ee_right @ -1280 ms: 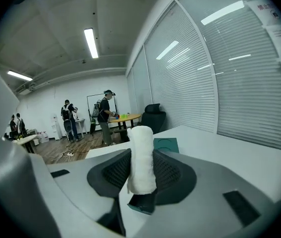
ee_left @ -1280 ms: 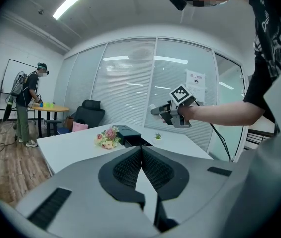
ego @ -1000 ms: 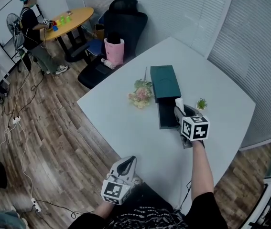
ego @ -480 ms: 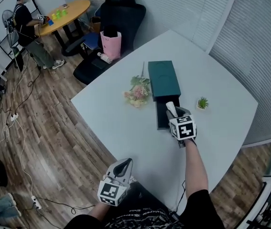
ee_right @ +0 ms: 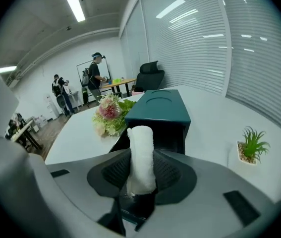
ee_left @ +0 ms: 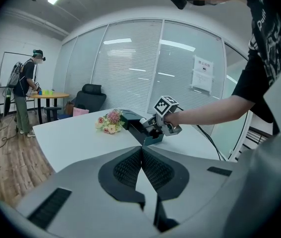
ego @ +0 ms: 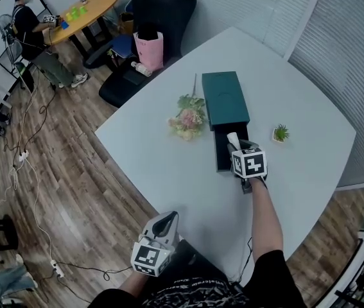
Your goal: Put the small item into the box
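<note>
A dark teal box (ego: 225, 100) lies on the white table (ego: 169, 165), its drawer (ego: 224, 153) pulled out toward me. My right gripper (ego: 234, 142) hovers over the open drawer, shut on a rolled white towel (ee_right: 141, 155) that sticks out past its pads toward the box (ee_right: 161, 106). In the left gripper view the right gripper (ee_left: 147, 124) shows above the drawer. My left gripper (ego: 166, 222) hangs near my body off the table's near edge, its jaws shut with nothing between them.
A bunch of pink flowers (ego: 187, 119) lies left of the box. A small potted plant (ego: 280, 133) stands to its right. A black office chair (ego: 159, 11) and a pink bag (ego: 147, 49) are beyond the table. A person (ego: 31, 31) stands at a round table far left.
The right gripper with the towel has stayed over the open drawer, shifting slightly toward the box. The head view has shifted. The left gripper keeps its place.
</note>
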Demonstrator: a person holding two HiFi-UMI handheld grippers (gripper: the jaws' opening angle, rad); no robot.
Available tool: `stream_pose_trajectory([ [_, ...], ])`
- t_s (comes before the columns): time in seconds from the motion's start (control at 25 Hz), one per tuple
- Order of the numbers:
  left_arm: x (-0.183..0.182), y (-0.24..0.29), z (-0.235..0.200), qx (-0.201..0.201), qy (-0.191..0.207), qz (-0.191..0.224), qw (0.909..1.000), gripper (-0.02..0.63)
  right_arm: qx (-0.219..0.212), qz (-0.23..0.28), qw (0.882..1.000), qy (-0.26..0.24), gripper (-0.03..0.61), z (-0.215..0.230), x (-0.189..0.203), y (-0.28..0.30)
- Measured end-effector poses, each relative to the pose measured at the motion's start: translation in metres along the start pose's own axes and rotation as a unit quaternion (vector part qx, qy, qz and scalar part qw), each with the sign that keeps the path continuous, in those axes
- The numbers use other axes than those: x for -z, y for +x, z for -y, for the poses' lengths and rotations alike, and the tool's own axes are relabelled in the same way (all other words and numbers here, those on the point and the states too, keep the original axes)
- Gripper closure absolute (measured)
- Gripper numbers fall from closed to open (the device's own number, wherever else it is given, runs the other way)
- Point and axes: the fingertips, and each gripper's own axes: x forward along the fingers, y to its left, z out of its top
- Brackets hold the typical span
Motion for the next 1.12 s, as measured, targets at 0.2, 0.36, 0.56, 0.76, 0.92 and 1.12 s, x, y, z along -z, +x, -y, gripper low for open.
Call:
stream_pose_trajectory([
  [0.2,0.006,0.005,-0.004,0.001,-0.005,-0.012,0.9999,0.595,0.002,-0.019,1.0,0.007,0.44,0.002,0.001,0.01],
  [0.36,0.007,0.008,-0.005,0.007,-0.002,-0.011,0.9999,0.595,0.005,-0.038,0.998,-0.047,0.439,-0.003,0.003,0.017],
  [0.56,0.007,0.007,-0.005,0.014,0.02,-0.007,0.9997,0.595,0.019,-0.069,0.988,-0.139,0.439,-0.013,0.008,0.024],
  [0.76,0.015,0.003,-0.004,0.017,0.016,-0.024,0.9994,0.595,0.025,-0.104,0.975,-0.196,0.436,-0.019,0.018,0.029],
  [0.92,0.02,0.001,-0.005,0.025,-0.005,-0.033,0.9991,0.595,0.03,-0.112,0.974,-0.196,0.431,-0.019,0.018,0.032],
  [1.12,0.021,-0.005,-0.005,0.021,-0.003,-0.031,0.9993,0.595,0.019,-0.102,0.978,-0.183,0.37,-0.022,0.014,0.033],
])
